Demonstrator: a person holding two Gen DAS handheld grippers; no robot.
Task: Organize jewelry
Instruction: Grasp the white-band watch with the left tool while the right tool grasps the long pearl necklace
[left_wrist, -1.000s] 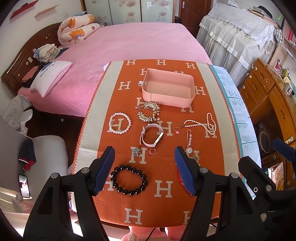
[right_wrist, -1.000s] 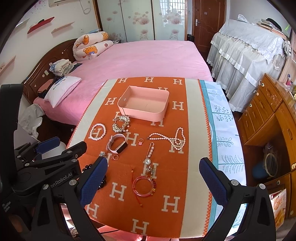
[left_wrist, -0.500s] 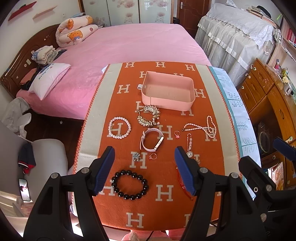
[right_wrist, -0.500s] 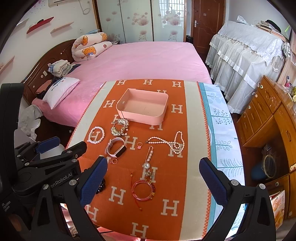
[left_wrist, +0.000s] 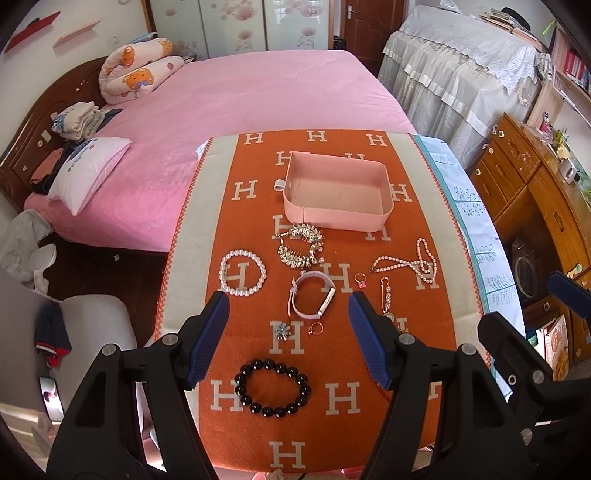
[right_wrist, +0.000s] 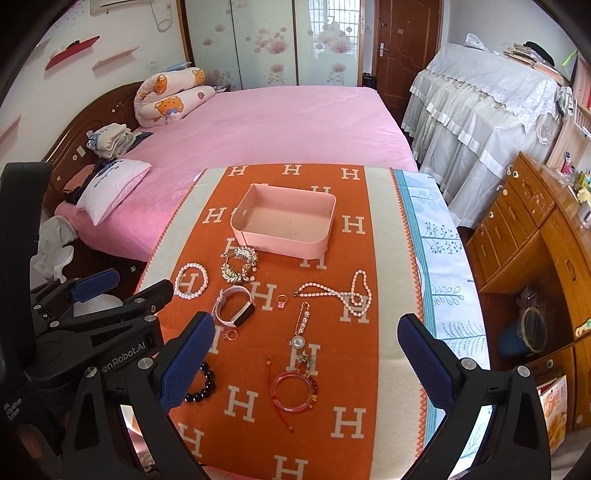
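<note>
An empty pink tray (left_wrist: 384, 218) (right_wrist: 243, 236) stands at the far end of an orange H-patterned cloth (left_wrist: 255, 221). In front of it lie several jewelry pieces: a white pearl bracelet (left_wrist: 242, 272), a rhinestone hair clip (left_wrist: 301, 246), a pink watch (left_wrist: 312, 299), a pearl necklace (left_wrist: 406, 263), a small ring (left_wrist: 360, 280), a black bead bracelet (left_wrist: 273, 387) and a red bangle (right_wrist: 294, 391). My left gripper (left_wrist: 288, 338) is open above the near part of the cloth. My right gripper (right_wrist: 306, 360) is open and empty above the red bangle.
A pink bed (left_wrist: 258, 96) lies beyond the table. A wooden dresser (left_wrist: 535, 192) stands to the right. A white chair (left_wrist: 92, 321) stands at the left edge. The cloth's right side shows a pale blue patterned table cover (right_wrist: 439, 273).
Both grippers have drawn back and up from the table, so the jewelry sits farther away in both views. Both stay open. No jewelry has moved.
</note>
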